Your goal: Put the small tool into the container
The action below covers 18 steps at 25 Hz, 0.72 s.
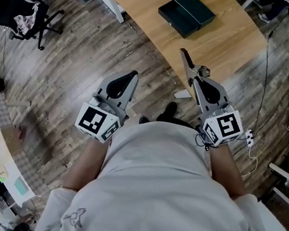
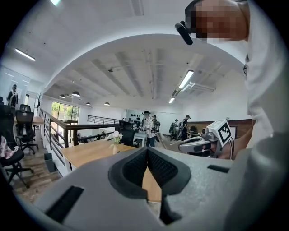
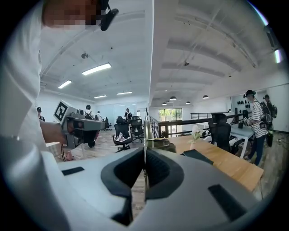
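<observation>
Nearest of all is my own grey shirt (image 1: 165, 195), filling the bottom of the head view, with both tongs held out in front of it. The small tool (image 1: 187, 61) is a thin flat blade pinched in my right tongs (image 1: 194, 81), its tip pointing toward the container (image 1: 186, 12) but stopping well short of it, over the near edge of the table (image 1: 230, 39) that the container sits on. The head view shows that black container lying open. The right gripper view shows it only as a low dark shape (image 3: 198, 156), yet makes the grip plain: the right tongs (image 3: 145, 155) are pressed together on the tool (image 3: 147, 131), seen edge-on as a thin line rising through the picture. My left tongs (image 1: 134, 75) hang farther from the container, over the wood floor (image 1: 91, 41). The left gripper view shows them (image 2: 147, 151) closed tip to tip with nothing between. Only that view shows people (image 2: 146, 128) standing far beyond the table.
</observation>
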Available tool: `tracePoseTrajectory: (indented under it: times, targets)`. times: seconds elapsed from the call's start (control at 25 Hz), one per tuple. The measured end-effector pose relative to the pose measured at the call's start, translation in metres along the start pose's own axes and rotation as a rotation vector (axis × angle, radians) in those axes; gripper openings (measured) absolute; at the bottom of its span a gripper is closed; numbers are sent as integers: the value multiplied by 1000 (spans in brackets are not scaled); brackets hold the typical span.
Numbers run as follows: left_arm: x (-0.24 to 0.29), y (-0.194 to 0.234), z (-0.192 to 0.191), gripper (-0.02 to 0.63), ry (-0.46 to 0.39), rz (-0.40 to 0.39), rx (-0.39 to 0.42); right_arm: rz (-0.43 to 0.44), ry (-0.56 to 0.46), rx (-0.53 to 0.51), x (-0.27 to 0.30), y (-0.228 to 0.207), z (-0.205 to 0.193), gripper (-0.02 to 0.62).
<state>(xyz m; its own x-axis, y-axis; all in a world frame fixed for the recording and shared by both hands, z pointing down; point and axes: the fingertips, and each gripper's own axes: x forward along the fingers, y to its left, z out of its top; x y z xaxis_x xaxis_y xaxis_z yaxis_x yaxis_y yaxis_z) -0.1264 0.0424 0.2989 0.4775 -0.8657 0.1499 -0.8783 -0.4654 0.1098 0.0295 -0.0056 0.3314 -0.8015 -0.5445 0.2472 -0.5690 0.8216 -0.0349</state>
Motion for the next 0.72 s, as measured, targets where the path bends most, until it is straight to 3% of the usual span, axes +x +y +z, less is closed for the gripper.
tracePoseTrajectory:
  times: [0.36,0.72]
  targets:
    - [89,-13,17,6,-7,-24,31,32,-2,25,2,-65,-3,9]
    - [132,-23,9,6,38,-71,19,-19,24,86,-6,-109,-25,9]
